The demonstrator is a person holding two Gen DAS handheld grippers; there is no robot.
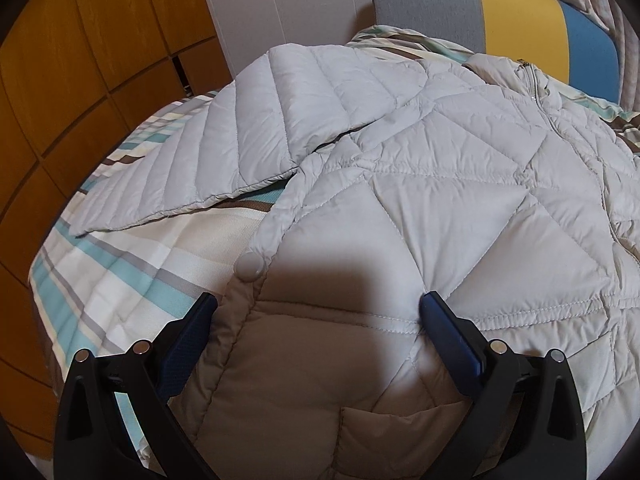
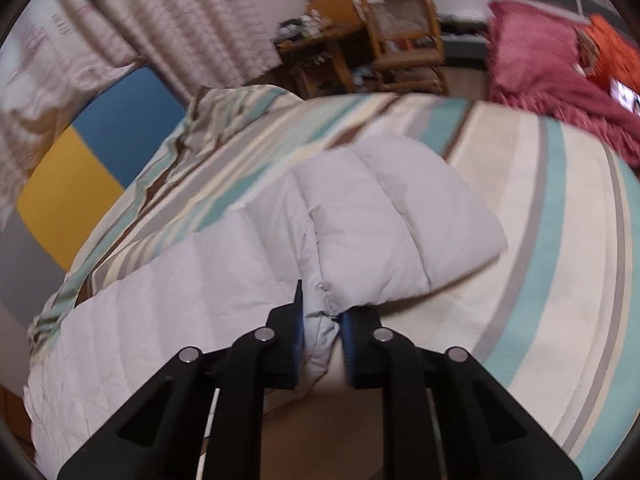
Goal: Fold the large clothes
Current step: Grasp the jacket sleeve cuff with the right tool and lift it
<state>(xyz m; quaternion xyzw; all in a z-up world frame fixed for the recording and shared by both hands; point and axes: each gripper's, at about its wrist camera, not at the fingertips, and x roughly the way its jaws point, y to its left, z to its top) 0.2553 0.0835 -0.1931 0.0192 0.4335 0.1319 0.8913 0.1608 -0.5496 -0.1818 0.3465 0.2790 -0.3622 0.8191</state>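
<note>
The big puffy jacket lies spread out on the striped bed cover. It has not been folded yet.

Start on the left. The left claw is wide open and holds nothing. Its two fingers sit on each side of the jacket's side edge, down near the bottom, by a round snap button. Ahead of this claw and to its left, one sleeve sticks out flat over the bed cover.

Now the right. The right claw is squeezed tight on a bunched bit of the other sleeve. The end of that sleeve flops out just ahead of the fingers.

I think this is the first fold. Next, the right claw should carry its sleeve across onto the jacket's middle. The left claw should close on the edge between its fingers.
</note>
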